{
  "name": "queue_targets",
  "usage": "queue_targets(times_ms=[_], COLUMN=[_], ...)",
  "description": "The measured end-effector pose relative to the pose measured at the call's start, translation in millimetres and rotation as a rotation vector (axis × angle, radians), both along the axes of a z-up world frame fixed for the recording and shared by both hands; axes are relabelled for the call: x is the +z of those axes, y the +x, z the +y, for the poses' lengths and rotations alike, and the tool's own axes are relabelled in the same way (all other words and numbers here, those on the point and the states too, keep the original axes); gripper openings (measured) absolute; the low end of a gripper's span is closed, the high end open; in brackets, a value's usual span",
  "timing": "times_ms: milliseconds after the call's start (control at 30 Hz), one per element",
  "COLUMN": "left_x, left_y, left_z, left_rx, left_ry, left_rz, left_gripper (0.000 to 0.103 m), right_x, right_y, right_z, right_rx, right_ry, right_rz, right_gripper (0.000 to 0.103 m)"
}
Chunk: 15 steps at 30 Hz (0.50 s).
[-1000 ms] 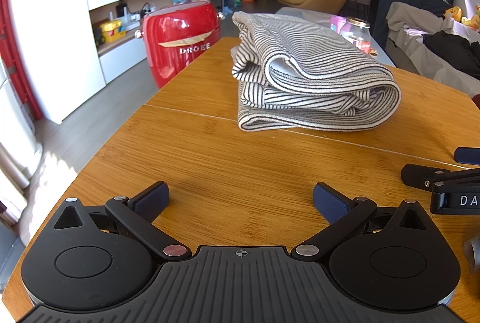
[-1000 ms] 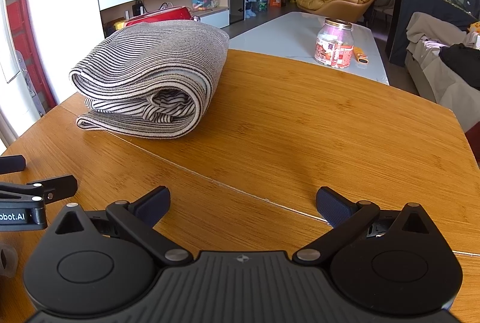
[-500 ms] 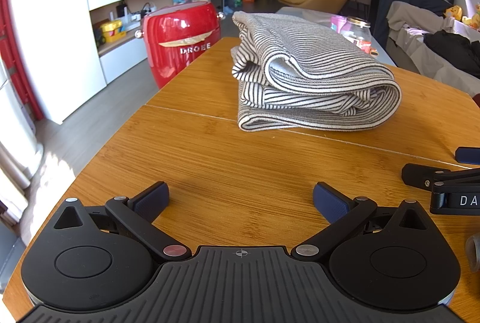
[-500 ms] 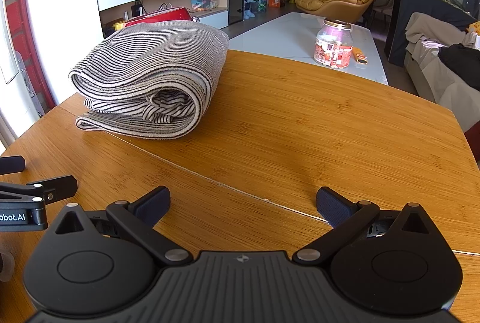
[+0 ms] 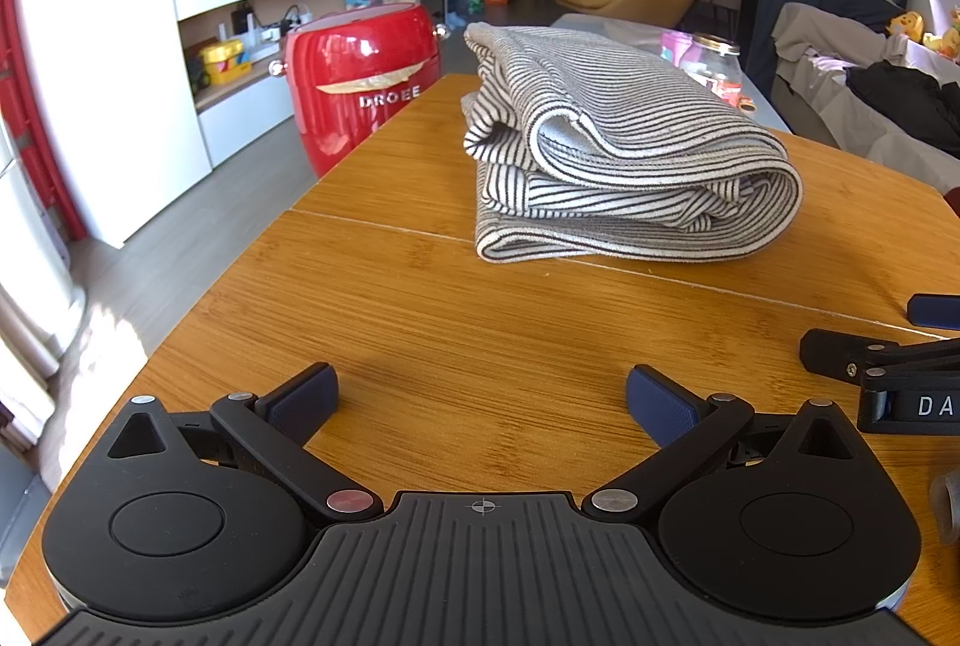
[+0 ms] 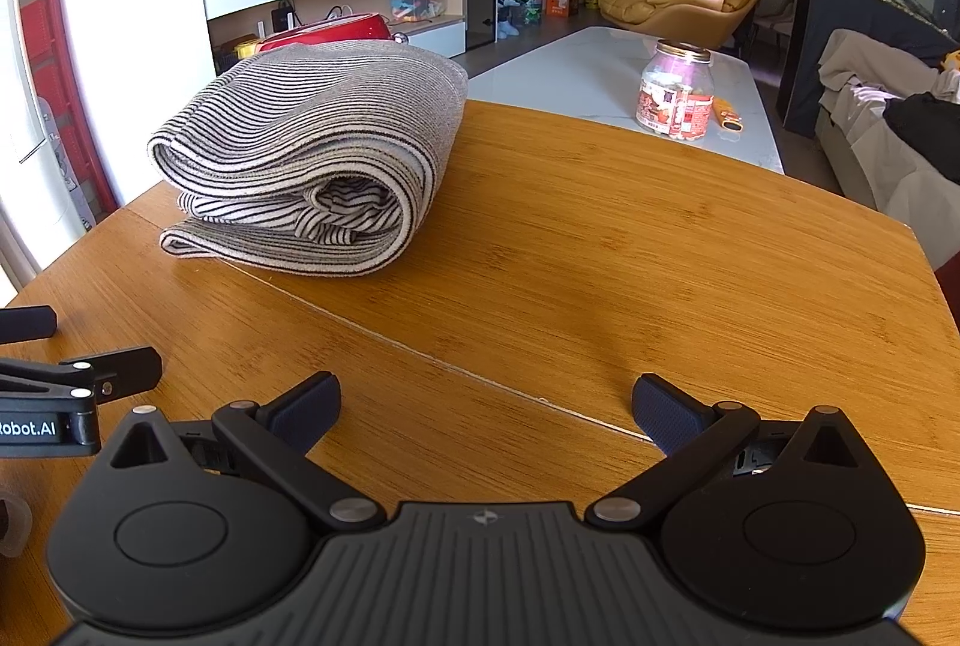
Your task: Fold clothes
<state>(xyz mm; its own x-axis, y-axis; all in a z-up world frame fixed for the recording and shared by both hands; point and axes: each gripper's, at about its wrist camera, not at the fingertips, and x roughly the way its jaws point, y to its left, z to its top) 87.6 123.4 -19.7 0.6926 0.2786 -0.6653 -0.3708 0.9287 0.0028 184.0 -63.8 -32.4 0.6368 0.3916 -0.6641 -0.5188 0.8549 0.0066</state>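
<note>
Left tongs [image 5: 480,397]: we hold them spread, empty, ribbed navy pads low in frame.
Right tongs [image 6: 486,403]: likewise spread, empty.
Table [image 5: 540,346]: grained bamboo, seamed.
Striped garment [image 5: 618,166]: folded soft knit bundle, centre frame.
Red drum [image 5: 366,81]: glossy, upper left.

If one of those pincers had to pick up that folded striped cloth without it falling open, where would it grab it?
Probably at the rounded fold of the striped garment, coming in level from the right gripper's side. There all the layers wrap into one closed bend. The opposite end shows loose stacked edges that would likely separate. The open jaws look wide enough, though the bundle is thick, so that is uncertain.
</note>
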Motion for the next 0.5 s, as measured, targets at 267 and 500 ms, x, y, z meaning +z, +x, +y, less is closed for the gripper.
queue_targets(times_ms=[267,500], left_x=[-0.2,-0.1], left_y=[0.2,-0.5], left_z=[0.2,2.0], left_rx=[0.000,-0.001], left_ry=[0.000,-0.003], left_rz=[0.000,-0.002], left_gripper=[0.103,0.103], right_x=[0.2,0.3], right_y=[-2.4,-2.5], right_z=[1.7,1.9], right_rx=[0.006,0.005], right_ry=[0.000,0.001], right_rz=[-0.001,-0.001], right_gripper=[0.103,0.103])
